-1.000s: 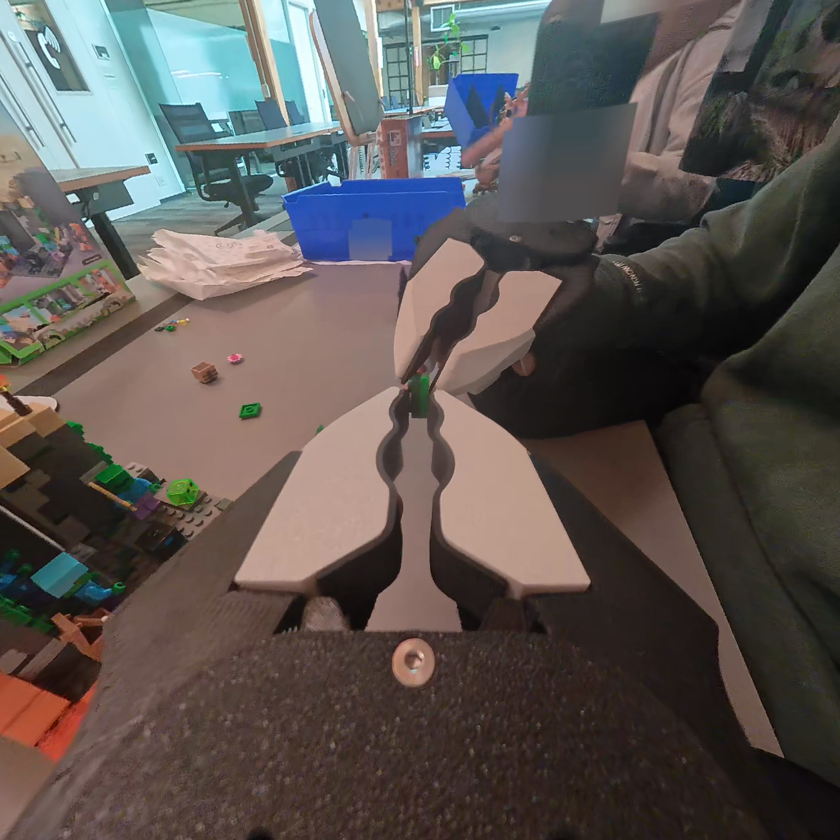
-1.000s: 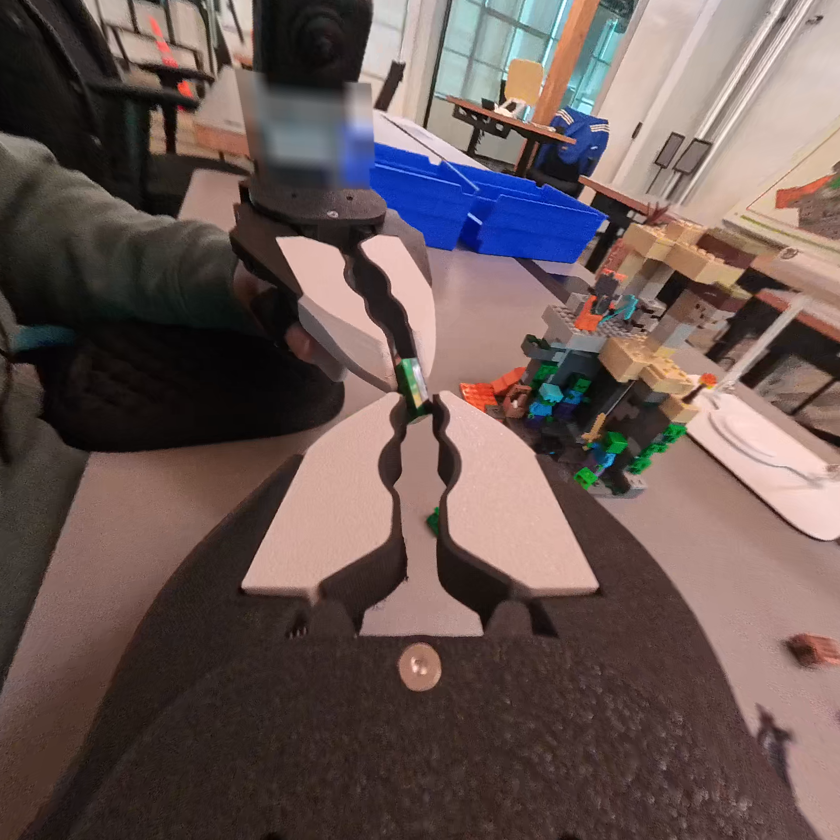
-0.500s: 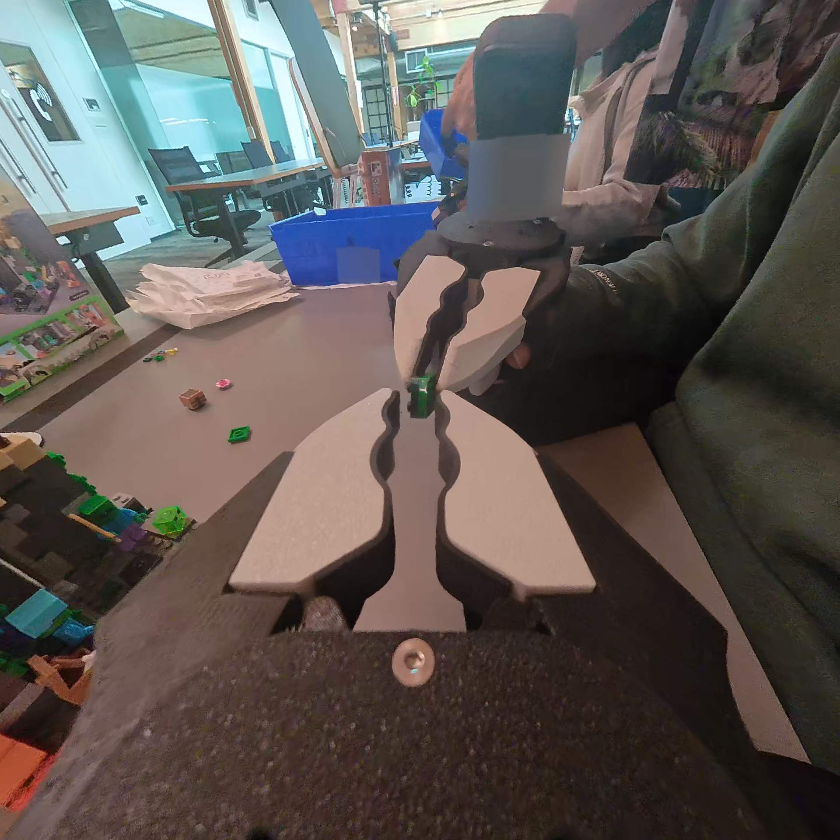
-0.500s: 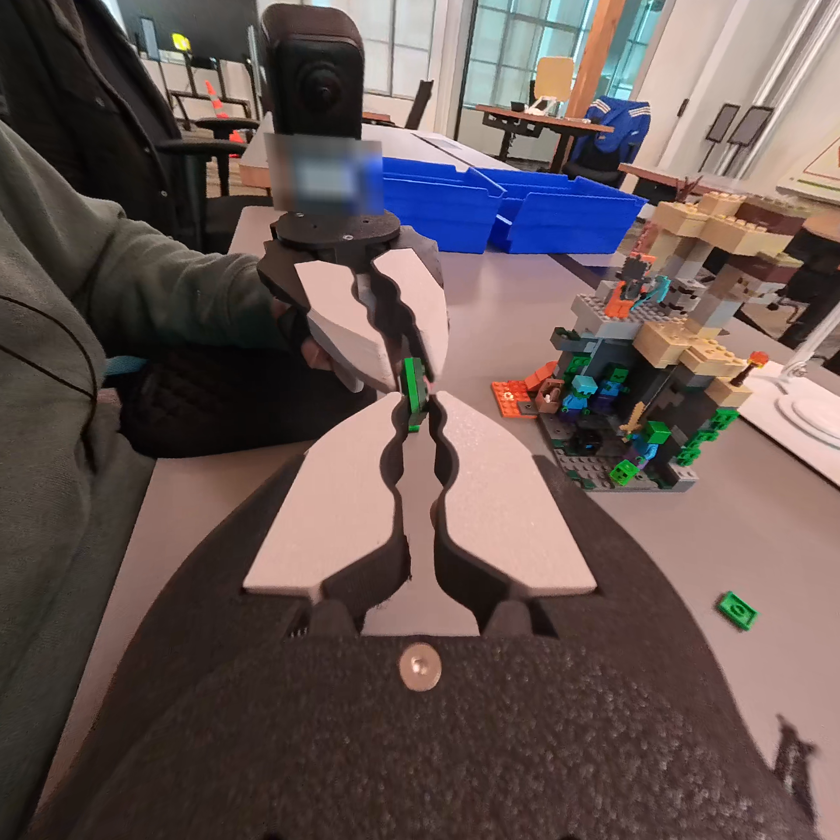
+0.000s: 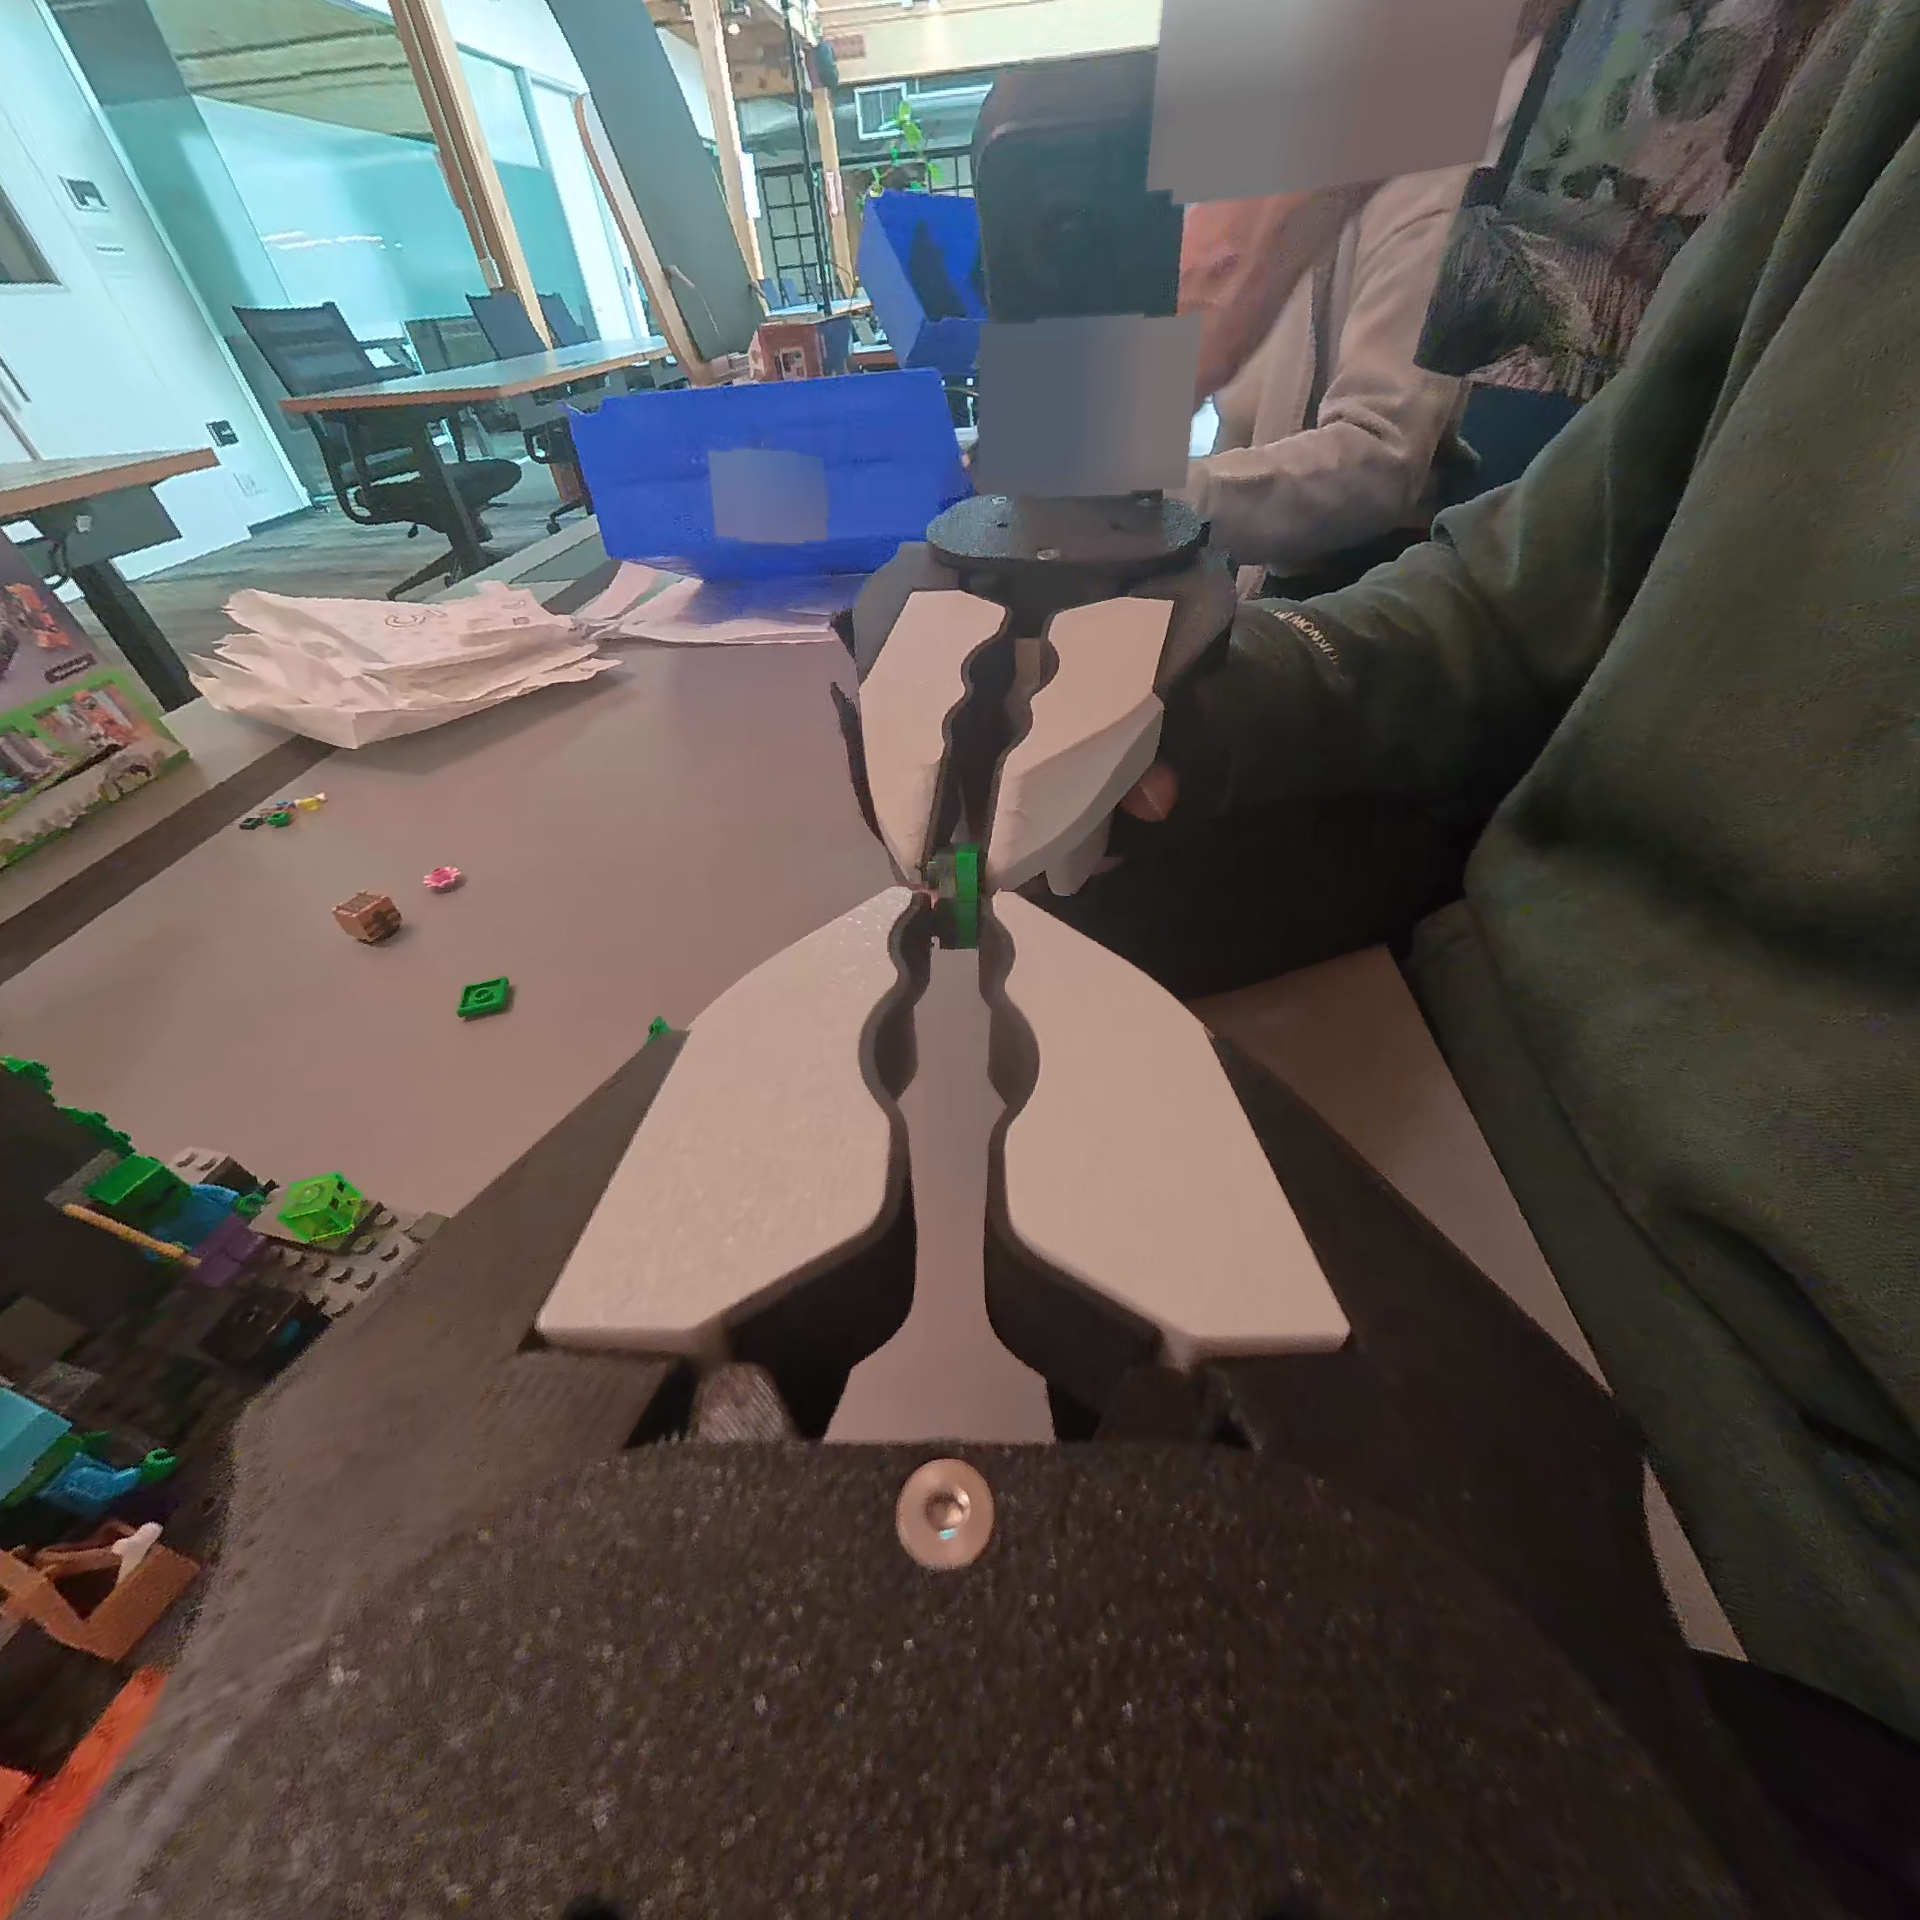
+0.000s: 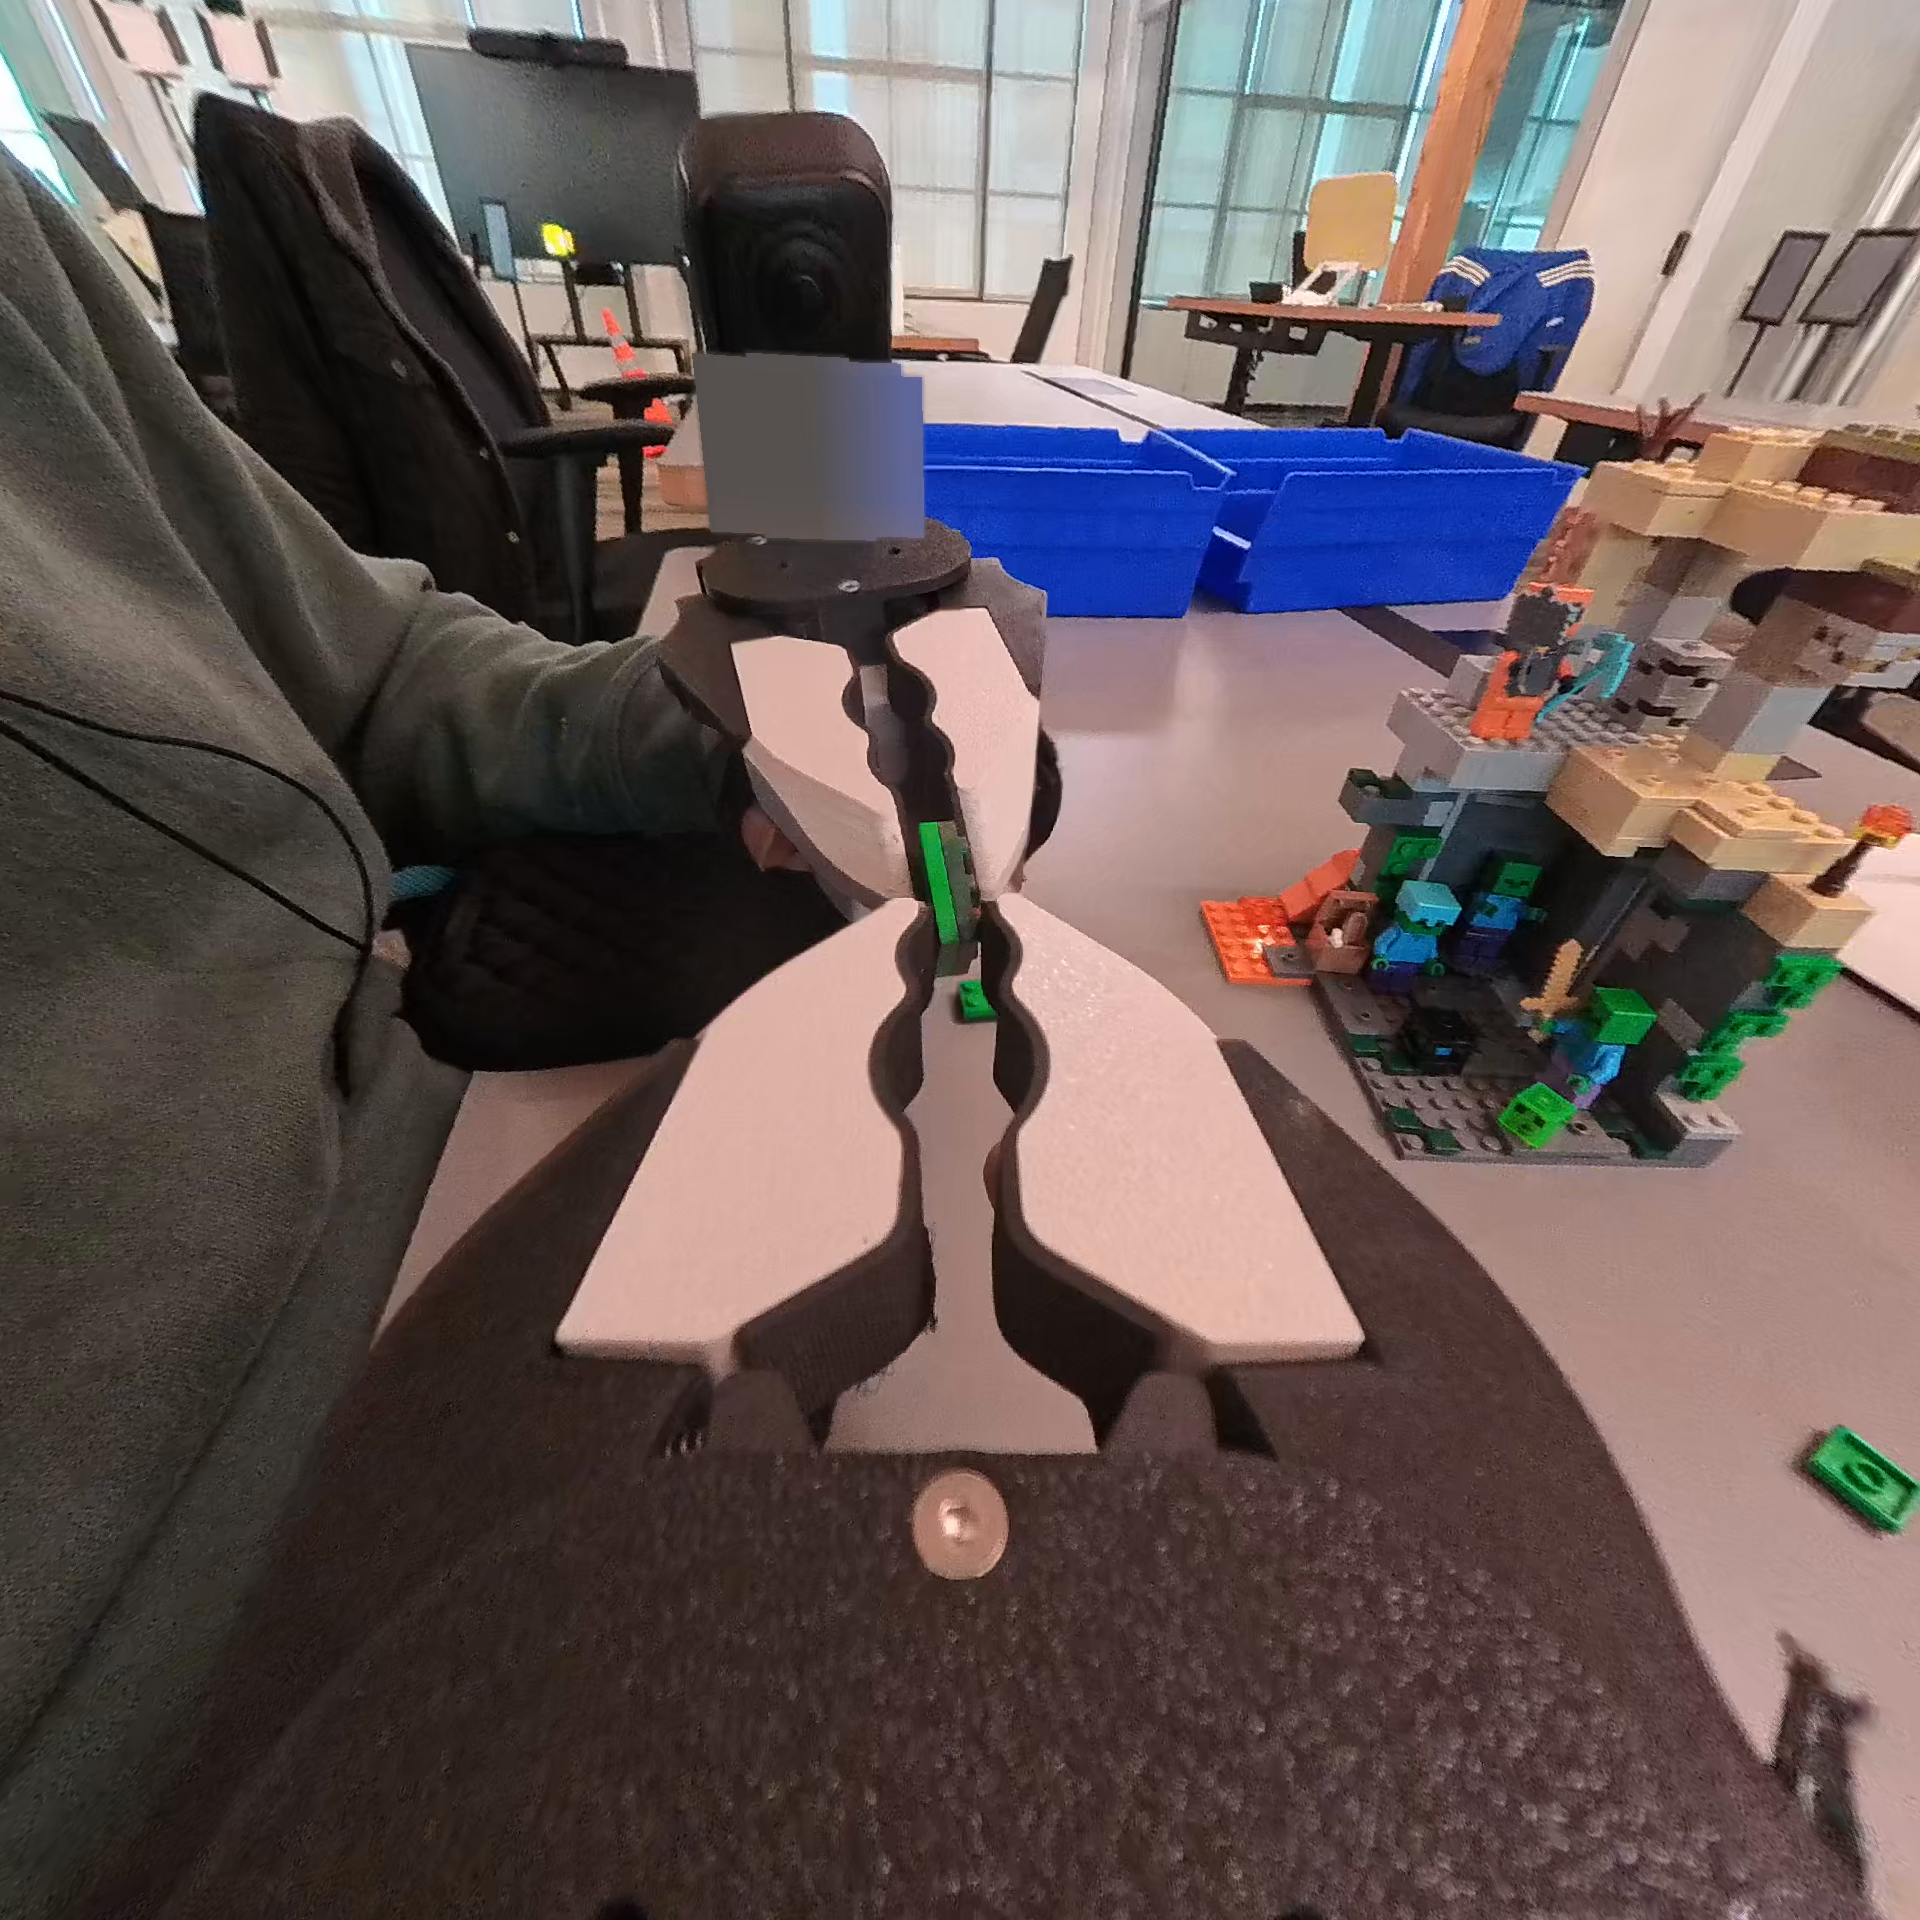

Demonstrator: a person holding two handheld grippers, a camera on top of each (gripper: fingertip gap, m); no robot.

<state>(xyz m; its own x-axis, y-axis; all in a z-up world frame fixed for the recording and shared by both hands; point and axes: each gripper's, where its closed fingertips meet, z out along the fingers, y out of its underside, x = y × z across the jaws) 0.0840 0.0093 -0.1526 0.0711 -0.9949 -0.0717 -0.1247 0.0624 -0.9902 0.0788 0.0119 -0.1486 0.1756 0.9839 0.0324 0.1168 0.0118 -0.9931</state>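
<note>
Office desks, chairs and a blue bin stood behind the grey worktop in the left wrist view, with white paper bags, a brown block and a loose green tile lying well apart on it. The left gripper met the right gripper tip to tip above the worktop, both sets of jaws narrowed onto a small green piece held between them. Compared with a second earlier, the right gripper stood more upright and the piece had turned edge-on, while the tips had stayed together.

From the right wrist view, the right gripper pinched the lower end of the green piece, whose upper part sat in the clenched left gripper. Which one bore most of the grip was hard to tell, as the tips overlapped. A brick model stood to the right, clear of both.
</note>
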